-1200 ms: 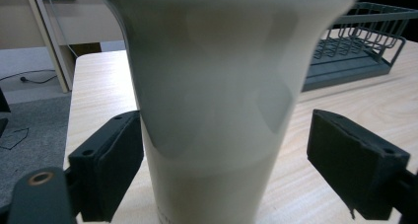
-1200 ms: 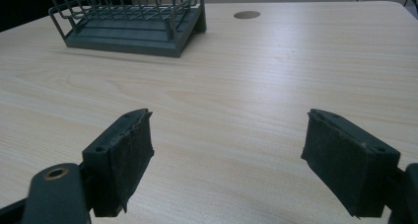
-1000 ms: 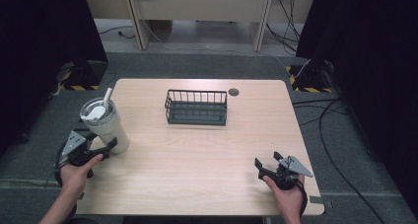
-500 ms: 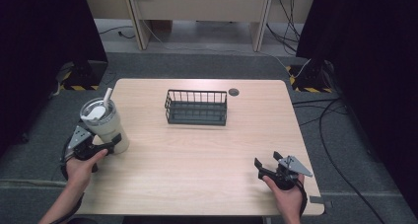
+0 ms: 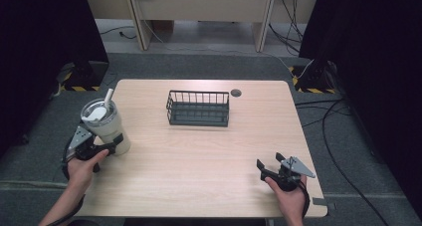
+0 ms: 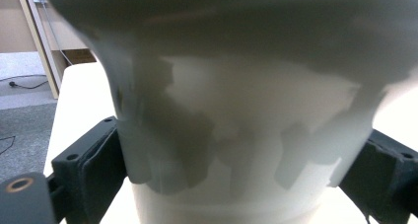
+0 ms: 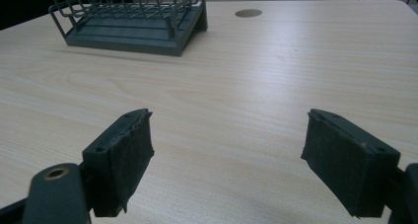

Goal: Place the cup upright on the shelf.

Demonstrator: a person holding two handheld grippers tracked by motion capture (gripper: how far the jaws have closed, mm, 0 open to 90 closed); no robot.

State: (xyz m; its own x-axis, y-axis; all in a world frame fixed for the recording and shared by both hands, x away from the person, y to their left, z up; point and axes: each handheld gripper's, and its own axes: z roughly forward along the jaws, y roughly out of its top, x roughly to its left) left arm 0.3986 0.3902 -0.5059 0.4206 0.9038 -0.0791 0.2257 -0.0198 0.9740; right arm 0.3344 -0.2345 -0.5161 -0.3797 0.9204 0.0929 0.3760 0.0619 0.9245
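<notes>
The left gripper [image 5: 107, 147] has its fingers [image 6: 93, 167] clamped on the lower body of a pale tumbler [image 5: 105, 126], one pad on each side of the cup, as the left gripper view shows. The tumbler stands upright at the left edge of the wooden surface [image 5: 199, 156], its clear lid and white straw [image 5: 107, 97] pointing up; gripping it low on the narrower base probably keeps the wide top clear of the fingers and lets the cup stay level if it is lifted. A dark band sits on the tumbler near the grip, but I cannot tell if it carries a logo, and no brand, label or writing can be read anywhere on the cup. The right gripper [image 5: 271, 167] rests near the front right corner of the surface, well apart from the tumbler, with its fingers [image 7: 121, 160] wide apart and nothing between them; it seems parked there, out of the way. A dark wire basket [image 5: 197, 108] stands empty toward the back middle, near a round cable hole [image 5: 236, 92], and looks like a likely place for the cup to go.
</notes>
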